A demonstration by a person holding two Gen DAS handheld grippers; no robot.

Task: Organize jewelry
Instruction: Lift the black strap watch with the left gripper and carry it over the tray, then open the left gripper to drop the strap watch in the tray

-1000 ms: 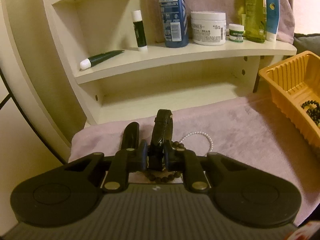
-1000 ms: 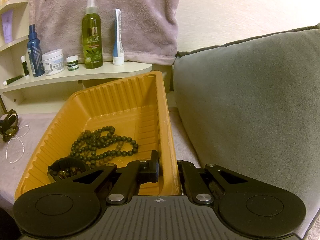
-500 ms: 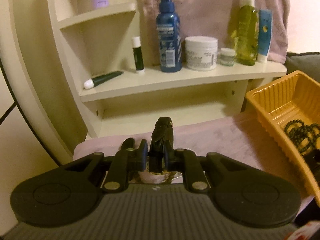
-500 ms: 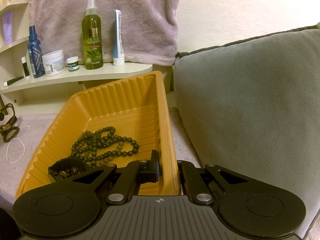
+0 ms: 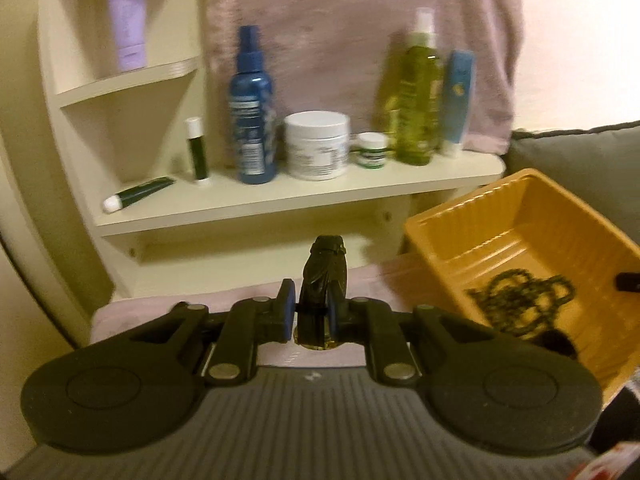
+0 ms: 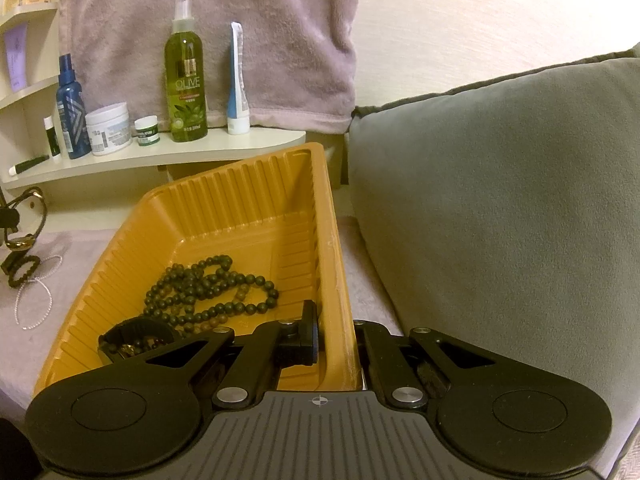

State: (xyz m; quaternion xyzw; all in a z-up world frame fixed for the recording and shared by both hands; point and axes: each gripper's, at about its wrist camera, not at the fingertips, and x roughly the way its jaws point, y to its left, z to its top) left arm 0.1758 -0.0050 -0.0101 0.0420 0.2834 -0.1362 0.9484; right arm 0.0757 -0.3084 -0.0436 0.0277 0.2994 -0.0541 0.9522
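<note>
My left gripper (image 5: 310,312) is shut on a black watch (image 5: 323,280) with a gold case, held in the air above the pink towel (image 5: 248,300). In the right wrist view the watch (image 6: 28,220) hangs at the far left with a small dark bead bracelet (image 6: 22,270) dangling from it. A thin pearl strand (image 6: 36,300) lies on the towel below. My right gripper (image 6: 338,338) is shut on the near right wall of the orange tray (image 6: 248,216). In the tray lie a dark bead necklace (image 6: 208,292) and a black bracelet (image 6: 136,338).
A cream shelf (image 5: 304,196) at the back holds a blue bottle (image 5: 252,108), a white jar (image 5: 318,146), an olive spray bottle (image 6: 186,76) and tubes. A pink towel hangs behind. A grey cushion (image 6: 500,208) stands right of the tray.
My left gripper has lifted the watch off the towel and swung right toward the tray. The small bead bracelet rose with the watch. My right gripper has held still on the tray.
</note>
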